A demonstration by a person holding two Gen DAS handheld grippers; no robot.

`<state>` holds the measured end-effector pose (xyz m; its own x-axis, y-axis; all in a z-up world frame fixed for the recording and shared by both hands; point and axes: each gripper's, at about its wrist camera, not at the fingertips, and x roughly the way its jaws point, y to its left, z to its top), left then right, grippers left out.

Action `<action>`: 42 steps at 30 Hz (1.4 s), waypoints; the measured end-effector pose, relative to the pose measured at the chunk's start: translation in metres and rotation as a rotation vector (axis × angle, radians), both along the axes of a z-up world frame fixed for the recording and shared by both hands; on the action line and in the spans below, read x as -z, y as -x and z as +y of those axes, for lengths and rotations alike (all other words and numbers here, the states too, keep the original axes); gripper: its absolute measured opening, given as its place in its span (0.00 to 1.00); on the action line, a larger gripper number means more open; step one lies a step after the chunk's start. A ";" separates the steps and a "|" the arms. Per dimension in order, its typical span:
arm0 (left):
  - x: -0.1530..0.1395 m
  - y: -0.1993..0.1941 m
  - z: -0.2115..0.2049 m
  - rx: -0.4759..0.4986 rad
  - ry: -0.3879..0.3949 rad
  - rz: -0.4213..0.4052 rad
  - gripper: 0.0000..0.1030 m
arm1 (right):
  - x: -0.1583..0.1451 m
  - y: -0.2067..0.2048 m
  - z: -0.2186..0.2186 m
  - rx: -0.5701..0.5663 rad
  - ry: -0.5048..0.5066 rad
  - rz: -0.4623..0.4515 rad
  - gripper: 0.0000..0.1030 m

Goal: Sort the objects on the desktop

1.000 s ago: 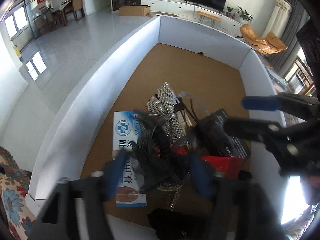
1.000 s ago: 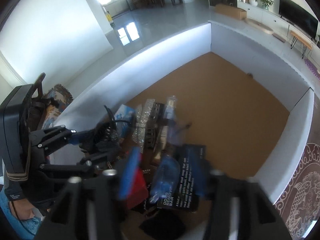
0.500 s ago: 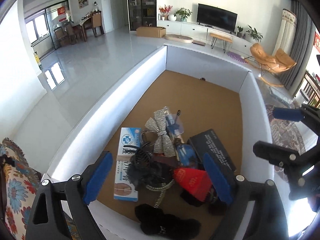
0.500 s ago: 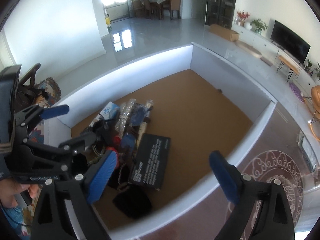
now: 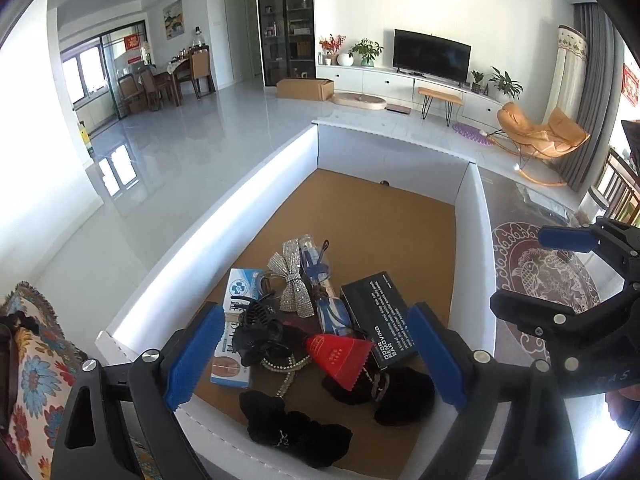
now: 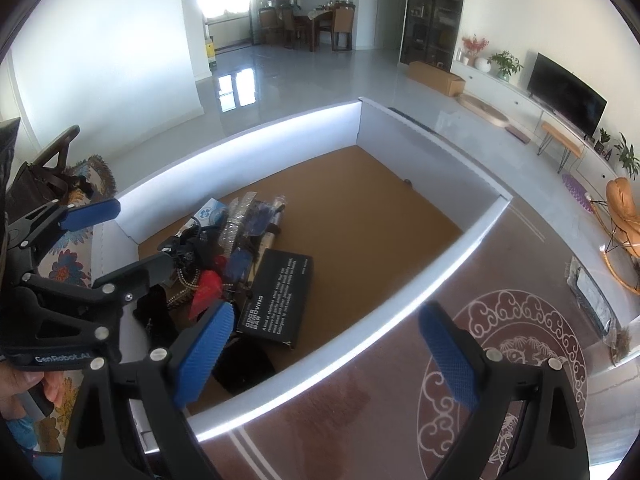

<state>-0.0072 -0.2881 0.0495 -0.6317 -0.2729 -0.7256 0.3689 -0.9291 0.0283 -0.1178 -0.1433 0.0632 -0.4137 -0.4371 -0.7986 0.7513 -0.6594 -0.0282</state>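
A pile of small objects lies at the near end of a white-walled tray (image 5: 224, 220) with a brown floor. It includes a black "odor removing bar" box (image 5: 380, 312) (image 6: 280, 292), a red scraper (image 5: 340, 356), a silver rhinestone bow (image 5: 292, 280), a blue-and-white medicine box (image 5: 240, 292), a black hair claw (image 5: 260, 328) and black scrunchies (image 5: 296, 428). My left gripper (image 5: 316, 344) hangs above the pile, its jaws opening and holding nothing. My right gripper (image 6: 326, 356) is open and empty over the tray's near right wall.
The far half of the tray floor (image 5: 380, 216) holds only a small dark speck by the back wall. A patterned rug (image 6: 508, 344) lies right of the tray and a floral cushion (image 5: 36, 368) left of it. A hand (image 6: 28, 384) holds the left gripper's handle.
Both grippers have risen and drawn back from the pile, and their jaws have widened. The right gripper has swung right, over the tray's wall and the rug. The objects stay in place.
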 end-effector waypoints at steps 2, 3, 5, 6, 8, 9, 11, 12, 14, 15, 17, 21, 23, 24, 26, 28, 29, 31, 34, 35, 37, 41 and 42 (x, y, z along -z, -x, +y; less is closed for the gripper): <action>-0.005 -0.002 0.004 -0.009 0.024 0.011 0.99 | 0.000 -0.001 0.003 0.003 0.000 0.001 0.92; -0.008 -0.004 0.006 -0.016 0.037 0.019 0.99 | 0.000 -0.001 0.004 0.004 -0.001 0.001 0.92; -0.012 -0.005 0.008 -0.027 0.046 0.025 0.99 | 0.002 -0.001 0.006 0.005 -0.008 0.002 0.92; -0.014 -0.006 0.008 -0.034 0.048 0.030 0.99 | 0.004 -0.001 0.006 0.005 -0.009 0.001 0.92; -0.016 -0.006 0.008 -0.047 0.055 0.037 0.99 | 0.006 -0.002 0.007 0.005 -0.015 -0.001 0.92; -0.018 -0.007 0.009 -0.059 0.065 0.040 0.99 | 0.007 -0.001 0.007 0.004 -0.020 -0.001 0.92; -0.020 -0.007 0.009 -0.081 0.086 0.043 0.99 | 0.008 -0.002 0.006 0.001 -0.025 -0.003 0.92; -0.021 -0.007 0.009 -0.087 0.093 0.047 0.99 | 0.008 -0.002 0.006 0.000 -0.025 -0.003 0.92; -0.023 -0.008 0.010 -0.097 0.099 0.054 0.99 | 0.008 -0.002 0.006 -0.003 -0.025 -0.001 0.92; -0.025 -0.009 0.010 -0.104 0.103 0.056 0.99 | 0.007 -0.002 0.006 -0.005 -0.024 -0.001 0.92; -0.026 -0.009 0.010 -0.120 0.113 0.055 1.00 | 0.007 -0.003 0.004 -0.005 -0.025 -0.003 0.92; -0.027 -0.010 0.006 -0.155 0.106 0.041 1.00 | 0.008 -0.002 0.002 -0.007 -0.031 -0.008 0.92; -0.027 -0.011 0.003 -0.166 0.082 0.038 1.00 | 0.010 -0.001 0.000 -0.006 -0.041 -0.014 0.92; -0.027 -0.012 0.002 -0.174 0.067 0.033 1.00 | 0.011 -0.001 -0.001 -0.004 -0.049 -0.018 0.92; -0.027 -0.012 0.000 -0.175 0.033 0.014 1.00 | 0.011 0.000 -0.003 0.000 -0.060 -0.024 0.92; -0.026 -0.011 -0.001 -0.165 -0.003 -0.009 1.00 | 0.011 0.000 -0.007 0.011 -0.081 -0.032 0.92; -0.026 -0.011 -0.001 -0.162 -0.021 -0.021 1.00 | 0.011 0.000 -0.009 0.016 -0.090 -0.037 0.92; -0.026 -0.010 -0.004 -0.178 -0.046 -0.063 1.00 | 0.010 -0.001 -0.014 0.018 -0.107 -0.053 0.92; -0.026 -0.009 -0.010 -0.207 -0.073 -0.136 1.00 | 0.009 -0.004 -0.021 0.013 -0.129 -0.089 0.92; -0.025 -0.009 -0.012 -0.211 -0.092 -0.158 1.00 | 0.009 -0.005 -0.023 0.011 -0.134 -0.097 0.92; -0.026 -0.011 -0.016 -0.200 -0.128 -0.164 1.00 | 0.008 -0.008 -0.028 0.006 -0.148 -0.120 0.92; -0.032 -0.020 -0.020 -0.207 -0.134 -0.142 1.00 | 0.004 -0.013 -0.034 0.008 -0.152 -0.126 0.92; -0.035 -0.023 -0.021 -0.211 -0.124 -0.125 1.00 | 0.002 -0.014 -0.035 0.010 -0.149 -0.123 0.92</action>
